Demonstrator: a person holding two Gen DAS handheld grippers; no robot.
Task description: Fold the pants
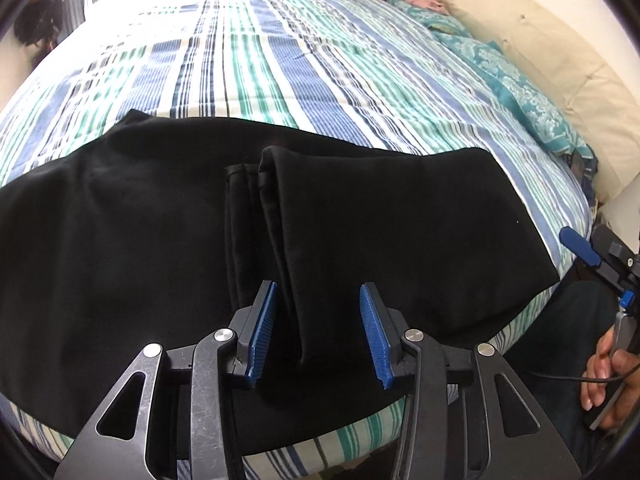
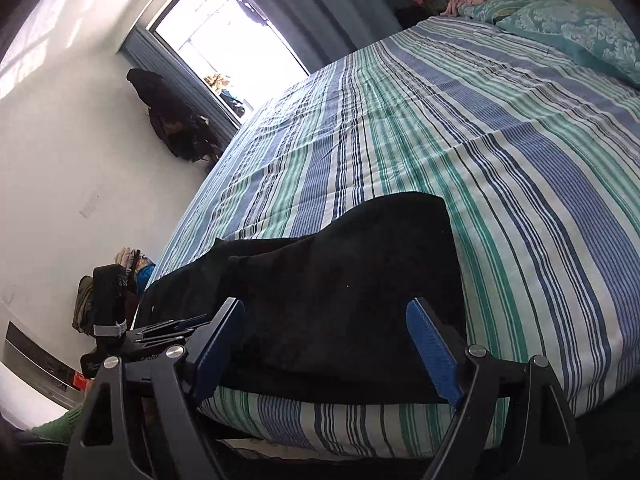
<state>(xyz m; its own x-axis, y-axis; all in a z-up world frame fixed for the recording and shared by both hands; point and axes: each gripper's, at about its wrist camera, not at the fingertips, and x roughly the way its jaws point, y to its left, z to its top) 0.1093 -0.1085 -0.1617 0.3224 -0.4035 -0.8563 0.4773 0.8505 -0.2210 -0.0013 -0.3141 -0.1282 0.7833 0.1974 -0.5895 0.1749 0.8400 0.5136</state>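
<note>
Pants point(image 1: 160, 248): lying black and flattened along the near edge of the bed point(image 1: 320, 80), leg ends doubled over onto the rest, hems point(image 1: 256, 172) showing mid-garment; likely kept at the edge for easy reach.

Left gripper point(image 1: 318, 332): hovering low over the folded-over leg, jaws gaping wide, gripping nothing; seemingly lining up on the fold for a next pinch or a smoothing pass.

Right gripper point(image 2: 326, 344): hanging off the bed's near corner, tilted, jaws spread wide, clasping nothing; seemingly keeping clear of the cloth.

Pillows point(image 1: 516, 80): sitting well apart at the head of the bed, leaving the striped cover free as folding room.

Risk: snagging only the top layer, undoing the fold.
</note>
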